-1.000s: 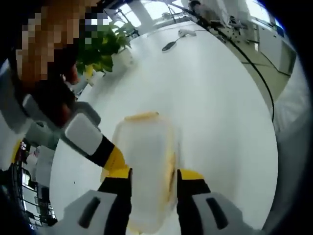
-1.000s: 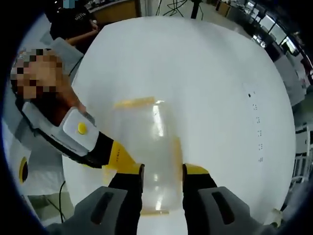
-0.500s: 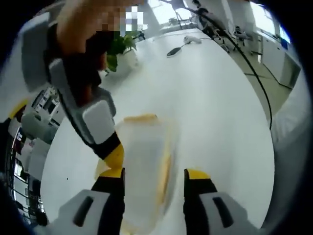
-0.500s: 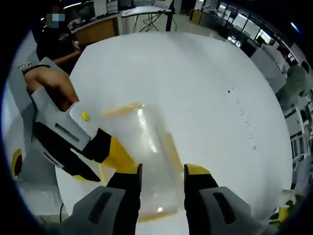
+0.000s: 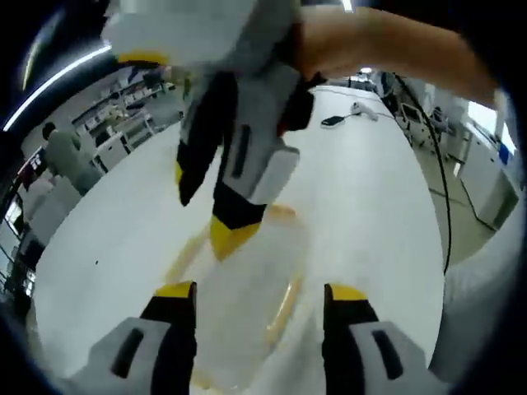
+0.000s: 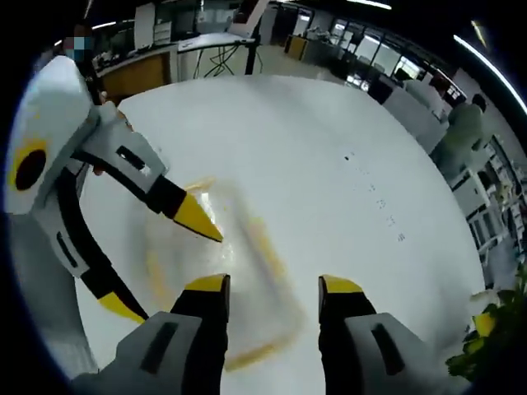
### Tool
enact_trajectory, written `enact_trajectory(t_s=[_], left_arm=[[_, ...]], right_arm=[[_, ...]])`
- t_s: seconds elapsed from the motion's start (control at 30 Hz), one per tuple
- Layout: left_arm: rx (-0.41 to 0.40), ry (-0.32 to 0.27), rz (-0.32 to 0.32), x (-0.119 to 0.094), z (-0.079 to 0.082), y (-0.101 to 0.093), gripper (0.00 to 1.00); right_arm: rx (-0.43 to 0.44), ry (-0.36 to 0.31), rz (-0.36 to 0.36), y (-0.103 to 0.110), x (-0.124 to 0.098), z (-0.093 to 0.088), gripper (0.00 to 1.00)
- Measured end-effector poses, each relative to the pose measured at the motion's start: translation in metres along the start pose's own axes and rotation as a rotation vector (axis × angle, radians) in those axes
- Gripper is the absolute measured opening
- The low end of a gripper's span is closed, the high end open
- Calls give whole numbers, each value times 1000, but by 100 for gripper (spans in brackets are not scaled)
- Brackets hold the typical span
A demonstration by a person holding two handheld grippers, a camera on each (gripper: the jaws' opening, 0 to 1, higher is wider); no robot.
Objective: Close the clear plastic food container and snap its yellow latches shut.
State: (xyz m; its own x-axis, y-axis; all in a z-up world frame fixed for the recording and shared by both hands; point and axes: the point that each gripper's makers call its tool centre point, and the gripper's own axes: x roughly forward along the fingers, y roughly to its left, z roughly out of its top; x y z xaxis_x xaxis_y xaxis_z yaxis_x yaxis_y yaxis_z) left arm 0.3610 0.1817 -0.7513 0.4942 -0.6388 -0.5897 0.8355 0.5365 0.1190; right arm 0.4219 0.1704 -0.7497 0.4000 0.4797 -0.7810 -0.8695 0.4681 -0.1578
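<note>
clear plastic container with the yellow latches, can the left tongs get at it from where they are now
Probably yes. The left tongs stand open with the clear plastic food container lying right between and ahead of them on the white table. The right tongs hang over its far end, which may crowd that side.

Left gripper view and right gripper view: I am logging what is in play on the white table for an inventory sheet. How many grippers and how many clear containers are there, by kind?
Grippers: 2, the left gripper and the right gripper
Clear plastic containers: 1, the container with yellow latches, on the white table
Total: 3
</note>
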Motion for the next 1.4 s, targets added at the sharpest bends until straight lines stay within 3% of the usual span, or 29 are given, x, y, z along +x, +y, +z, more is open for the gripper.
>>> enact_trajectory(t_s=[0.1,0.17,0.3,0.4,0.57,0.7,0.77,0.87,0.97,1.07,1.2,1.4], left_arm=[[-131,-136,53,-15,21,19,64],[-157,-222,100,-26,30,31,74],[-153,-268,199,-43,25,52,86],[-214,-264,224,-50,14,60,93],[-251,-269,232,-57,-3,62,91],[-294,-262,216,-55,-21,59,96],[-281,-185,235,-52,-39,58,96],[-280,-151,209,-42,-51,49,95],[-302,-111,184,-34,-63,41,92],[-304,-103,173,-28,-66,37,88],[-276,-41,158,-21,-76,36,82],[-292,-57,149,-18,-75,40,76]], right_arm=[[67,-73,-33,-8,-11,-1,40],[110,-112,-46,-11,-17,-5,40],[164,-187,-70,-14,-29,-14,42],[186,-229,-67,-12,-37,-20,45],[206,-276,-46,-5,-49,-33,49],[198,-275,-29,4,-50,-45,55],[203,-274,-22,9,-49,-51,57],[240,-286,-8,17,-41,-59,56],[242,-235,20,33,-26,-75,57],[225,-221,37,42,-18,-79,56],[219,-212,39,46,-9,-82,55],[215,-192,32,45,2,-84,49]])
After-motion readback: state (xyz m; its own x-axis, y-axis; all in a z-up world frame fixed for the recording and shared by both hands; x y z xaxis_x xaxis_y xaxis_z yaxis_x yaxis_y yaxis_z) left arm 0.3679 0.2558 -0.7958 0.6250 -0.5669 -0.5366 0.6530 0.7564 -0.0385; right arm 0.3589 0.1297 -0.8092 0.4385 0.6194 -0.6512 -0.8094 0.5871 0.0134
